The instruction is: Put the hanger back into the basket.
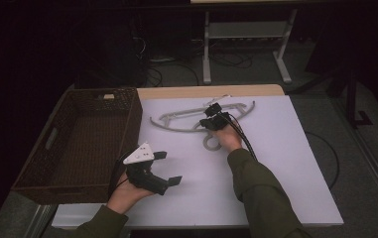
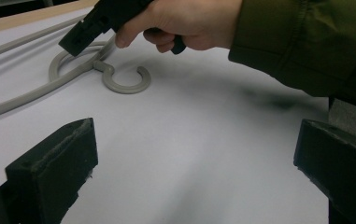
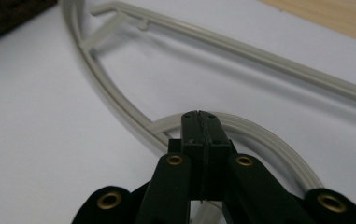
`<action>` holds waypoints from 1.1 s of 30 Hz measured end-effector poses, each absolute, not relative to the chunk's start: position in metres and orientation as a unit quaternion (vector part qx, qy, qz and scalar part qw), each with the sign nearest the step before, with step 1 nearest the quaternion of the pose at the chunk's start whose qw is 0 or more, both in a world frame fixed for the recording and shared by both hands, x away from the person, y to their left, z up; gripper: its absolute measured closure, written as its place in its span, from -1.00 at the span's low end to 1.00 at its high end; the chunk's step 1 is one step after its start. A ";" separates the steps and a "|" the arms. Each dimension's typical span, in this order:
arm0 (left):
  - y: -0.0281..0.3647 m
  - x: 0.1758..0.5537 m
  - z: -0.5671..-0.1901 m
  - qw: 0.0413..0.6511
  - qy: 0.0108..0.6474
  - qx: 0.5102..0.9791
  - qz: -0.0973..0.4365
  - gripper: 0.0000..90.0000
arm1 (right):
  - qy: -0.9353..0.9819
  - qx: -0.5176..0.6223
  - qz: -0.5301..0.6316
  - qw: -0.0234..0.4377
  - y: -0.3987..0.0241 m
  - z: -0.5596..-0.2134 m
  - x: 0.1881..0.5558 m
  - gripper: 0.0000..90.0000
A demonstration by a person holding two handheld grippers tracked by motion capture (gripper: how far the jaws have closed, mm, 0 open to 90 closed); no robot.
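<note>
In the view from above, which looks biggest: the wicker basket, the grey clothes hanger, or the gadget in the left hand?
1. Wicker basket, clearly largest.
2. Grey clothes hanger, long but thin.
3. Left gripper, smallest, though it sits nearer the camera, which flatters it.

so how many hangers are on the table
1. A single grey plastic hanger lies flat on the white sheet, right of the wicker basket, hook toward the person. The right gripper is over its neck. The basket's interior is dark, so something could be hidden there.

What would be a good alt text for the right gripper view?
The right gripper's two black jaws are pressed shut together just above the neck loop of a pale grey plastic clothes hanger, which lies flat on a white table sheet. A strip of light wooden tabletop shows at the upper right.
</note>
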State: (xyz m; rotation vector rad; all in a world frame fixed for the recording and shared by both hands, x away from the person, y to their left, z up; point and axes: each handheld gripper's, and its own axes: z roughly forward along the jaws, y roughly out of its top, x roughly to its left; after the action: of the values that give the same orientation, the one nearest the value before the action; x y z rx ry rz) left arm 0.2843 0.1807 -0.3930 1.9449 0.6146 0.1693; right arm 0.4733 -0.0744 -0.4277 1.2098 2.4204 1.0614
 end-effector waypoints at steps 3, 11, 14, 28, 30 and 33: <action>0.181 0.284 -0.393 0.522 0.260 0.809 0.070 -1.00 | 0.831 0.421 0.343 0.118 -0.074 -0.436 0.481 0.98; 0.181 0.284 -0.394 0.522 0.261 0.809 0.070 -1.00 | 0.832 0.428 0.331 0.118 -0.077 -0.443 0.484 0.98; 0.181 0.284 -0.394 0.521 0.262 0.810 0.070 -1.00 | 0.835 0.424 0.332 0.115 -0.077 -0.443 0.484 0.99; 0.183 0.285 -0.394 0.517 0.263 0.811 0.072 -1.00 | 0.855 0.397 0.319 0.091 -0.076 -0.441 0.469 0.99; 0.184 0.285 -0.393 0.517 0.261 0.812 0.073 -1.00 | 0.858 0.391 0.320 0.092 -0.076 -0.441 0.464 0.99; 0.185 0.285 -0.393 0.515 0.264 0.812 0.072 -1.00 | 0.863 0.381 0.320 0.089 -0.078 -0.441 0.457 0.99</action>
State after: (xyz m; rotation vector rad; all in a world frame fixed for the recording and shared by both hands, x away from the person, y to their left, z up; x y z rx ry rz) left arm 0.2849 0.1845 -0.3935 1.9521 0.6338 0.1731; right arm 0.4566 -0.0775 -0.4410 1.1330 2.5677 0.9526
